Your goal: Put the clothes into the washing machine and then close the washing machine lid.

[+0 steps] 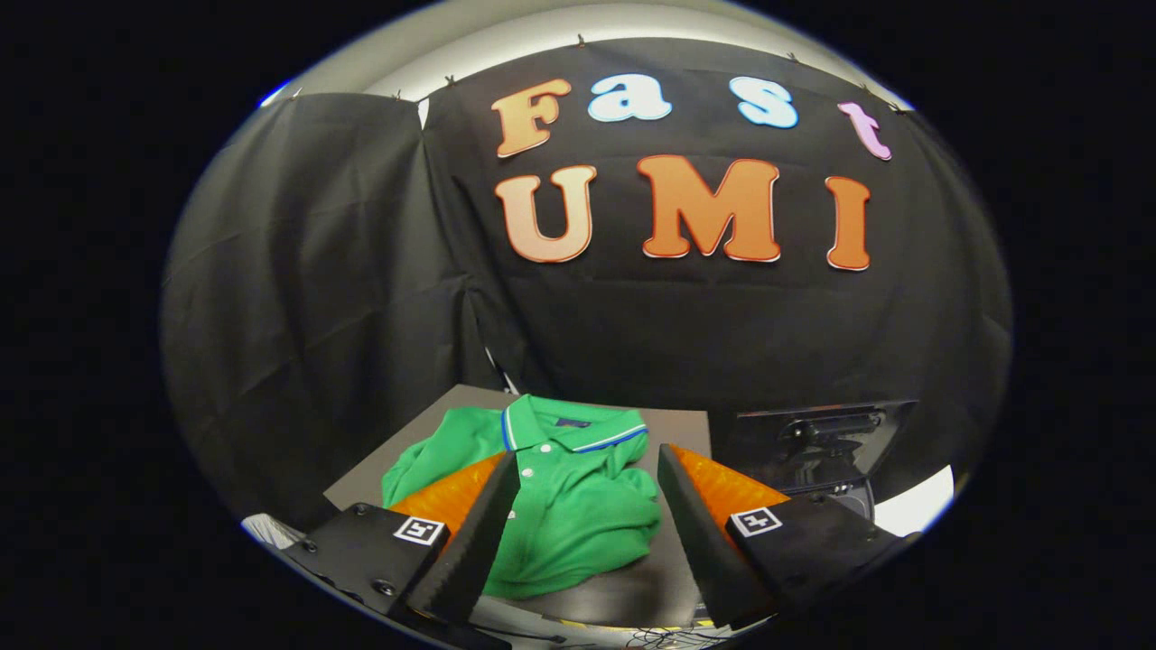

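1. Jaws of the gripper [587, 506] are spread wide and pinch nothing. The 2 fingers [474, 533] stand well apart, with open space between the pads.
2. The green polo shirt [560, 506] lies crumpled just ahead of the jaws and partly between them, collar towards the booth wall. The left finger overlaps the shirt's edge in this view. I cannot tell whether it touches the fabric or hovers above it.
3. The shirt rests on a grey counter [682, 429]. It is the only garment I can see there.
4. Beyond the right finger, beside the counter, sits a dark unit with a raised black lid [817, 433] and white body below [917, 506]. Judgement: that is the washing machine, with the lid standing open. The drum opening is hidden behind the right finger, so I cannot tell whether anything is inside.
5. Progress, as a judgement: early, at the pre-grasp stage. The shirt is not yet gripped, not yet in the machine, and the lid is not yet closed.
6. Left to do: pinch the shirt, carry it right to the machine, drop it in, then swing the lid down.
7. Risk: loose fabric may trail over the machine rim and block the lid.
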`<state>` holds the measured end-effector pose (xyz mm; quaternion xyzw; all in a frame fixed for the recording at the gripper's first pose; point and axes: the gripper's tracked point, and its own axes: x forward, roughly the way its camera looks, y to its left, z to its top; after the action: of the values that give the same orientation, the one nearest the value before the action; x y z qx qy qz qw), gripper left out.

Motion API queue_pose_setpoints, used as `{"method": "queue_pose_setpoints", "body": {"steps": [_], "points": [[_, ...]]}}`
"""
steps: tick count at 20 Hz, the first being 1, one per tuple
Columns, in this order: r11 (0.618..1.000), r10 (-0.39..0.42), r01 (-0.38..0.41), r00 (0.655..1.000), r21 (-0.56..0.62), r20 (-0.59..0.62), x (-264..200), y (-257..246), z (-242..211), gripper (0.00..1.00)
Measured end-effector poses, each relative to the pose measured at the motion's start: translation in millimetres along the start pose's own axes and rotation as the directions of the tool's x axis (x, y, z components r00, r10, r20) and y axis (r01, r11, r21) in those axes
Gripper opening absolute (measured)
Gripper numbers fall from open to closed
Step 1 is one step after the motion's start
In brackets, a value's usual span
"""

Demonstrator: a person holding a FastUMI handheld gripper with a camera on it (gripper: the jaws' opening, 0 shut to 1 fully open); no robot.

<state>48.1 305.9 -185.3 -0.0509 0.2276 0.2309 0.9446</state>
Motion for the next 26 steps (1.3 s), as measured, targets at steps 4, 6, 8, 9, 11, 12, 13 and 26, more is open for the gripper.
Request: {"method": "queue_pose_setpoints", "body": {"steps": [4,6,8,9,11,12,13,26], "points": [[0.999,-0.005,0.003,0.996,-0.033,-0.084,23.0,16.0,-23.9,0.99],[0.999,-0.003,0.000,0.993,-0.032,-0.121,30.7,20.7,-35.2,0.99],[0.999,-0.015,0.009,0.989,-0.042,-0.145,38.1,21.6,-45.1,0.99],[0.999,-0.023,0.016,0.988,-0.049,-0.154,38.7,20.6,-48.6,0.99],[0.998,-0.031,0.022,0.985,-0.055,-0.171,39.3,20.3,-55.6,0.99],[0.998,-0.034,0.025,0.983,-0.053,-0.179,41.4,19.5,-58.2,1.00],[0.998,-0.034,0.025,0.982,-0.051,-0.184,41.9,19.7,-60.1,0.99],[0.998,-0.003,-0.007,0.983,-0.055,-0.181,52.1,18.9,-77.1,0.93]]}}
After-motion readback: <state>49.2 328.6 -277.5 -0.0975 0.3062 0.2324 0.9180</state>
